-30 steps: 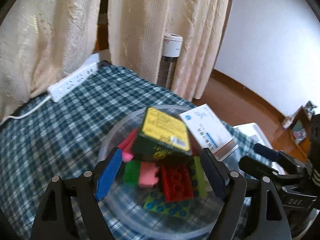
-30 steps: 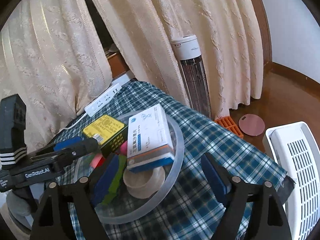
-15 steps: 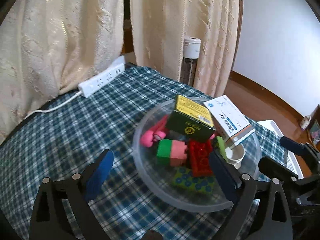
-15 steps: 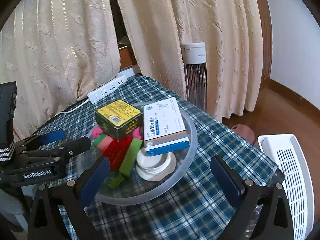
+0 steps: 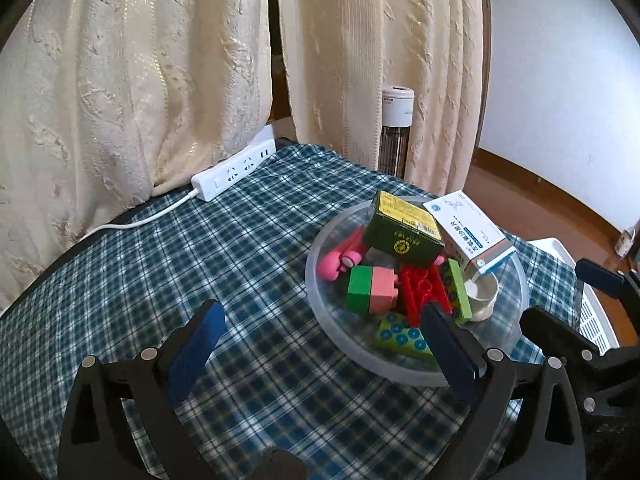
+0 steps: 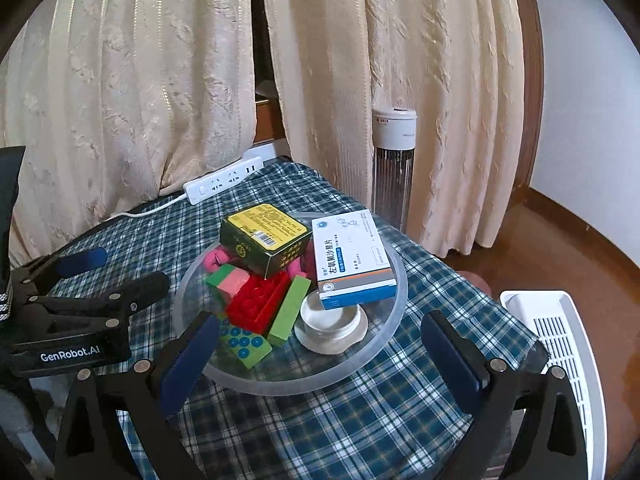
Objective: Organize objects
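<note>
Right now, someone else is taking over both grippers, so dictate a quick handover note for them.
Left gripper: open, holding nothing, above the tablecloth beside the bowl.
Right gripper: open, holding nothing, at the bowl's near rim.
In the bowl: green box and white medicine box on top, over the red brick, green and pink blocks, dotted brick, pink toy and a small white cup.
Done: all the pieces in view sit in the bowl.
Left: possibly nothing; check outside the camera views for strays.

Two boxes (image 6: 266, 238) lay atop blocks (image 6: 256, 300) inside the bowl (image 6: 384, 332). The bowl sat on the table (image 5: 200, 248). A power strip (image 5: 234, 170) lay behind it.
</note>
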Demonstrator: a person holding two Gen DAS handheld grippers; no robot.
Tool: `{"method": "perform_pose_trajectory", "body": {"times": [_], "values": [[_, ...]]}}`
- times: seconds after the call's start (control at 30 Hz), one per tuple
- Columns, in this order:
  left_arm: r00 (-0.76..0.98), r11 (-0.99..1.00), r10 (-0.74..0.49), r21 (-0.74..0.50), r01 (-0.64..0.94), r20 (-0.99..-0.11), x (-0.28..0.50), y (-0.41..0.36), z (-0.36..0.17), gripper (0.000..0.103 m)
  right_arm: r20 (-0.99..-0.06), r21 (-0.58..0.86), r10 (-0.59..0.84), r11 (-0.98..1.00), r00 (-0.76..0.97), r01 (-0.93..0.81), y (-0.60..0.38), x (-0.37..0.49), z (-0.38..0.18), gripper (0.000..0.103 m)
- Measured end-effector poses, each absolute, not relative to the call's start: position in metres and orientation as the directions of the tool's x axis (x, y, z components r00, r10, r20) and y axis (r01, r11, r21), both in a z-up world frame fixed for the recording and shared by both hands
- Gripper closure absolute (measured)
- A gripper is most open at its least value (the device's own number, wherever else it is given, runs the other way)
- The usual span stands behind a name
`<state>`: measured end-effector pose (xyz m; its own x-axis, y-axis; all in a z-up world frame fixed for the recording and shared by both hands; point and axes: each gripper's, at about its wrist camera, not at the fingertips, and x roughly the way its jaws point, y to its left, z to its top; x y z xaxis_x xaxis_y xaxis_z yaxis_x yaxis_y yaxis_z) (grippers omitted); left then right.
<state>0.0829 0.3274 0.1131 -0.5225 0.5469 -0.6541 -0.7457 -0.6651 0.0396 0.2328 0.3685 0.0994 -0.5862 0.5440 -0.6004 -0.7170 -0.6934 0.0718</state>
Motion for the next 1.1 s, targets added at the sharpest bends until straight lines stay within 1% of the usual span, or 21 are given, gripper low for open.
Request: {"method": "perform_pose_trajectory", "body": {"times": [0.37, 0.8, 1.1], "values": [[-0.543, -0.681, 0.544, 0.042, -0.731, -0.640, 0.084, 0.308, 0.118, 0.004, -0.586, 0.026, 0.576, -0.690, -0.570, -0.724, 0.351, 0.227, 0.108, 0.000], [-0.525, -0.682, 0.534, 0.029, -0.731, -0.663, 0.086, 0.303, 0.116, 0.004, -0.592, 0.002, 0.595, -0.673, -0.543, -0.740, 0.344, 0.224, 0.106, 0.000], [-0.505, -0.675, 0.520, 0.030, -0.737, -0.689, 0.086, 0.307, 0.110, 0.004, -0.599, 0.015, 0.590, -0.668, -0.542, -0.744, 0.347, 0.228, 0.102, 0.000]]}}
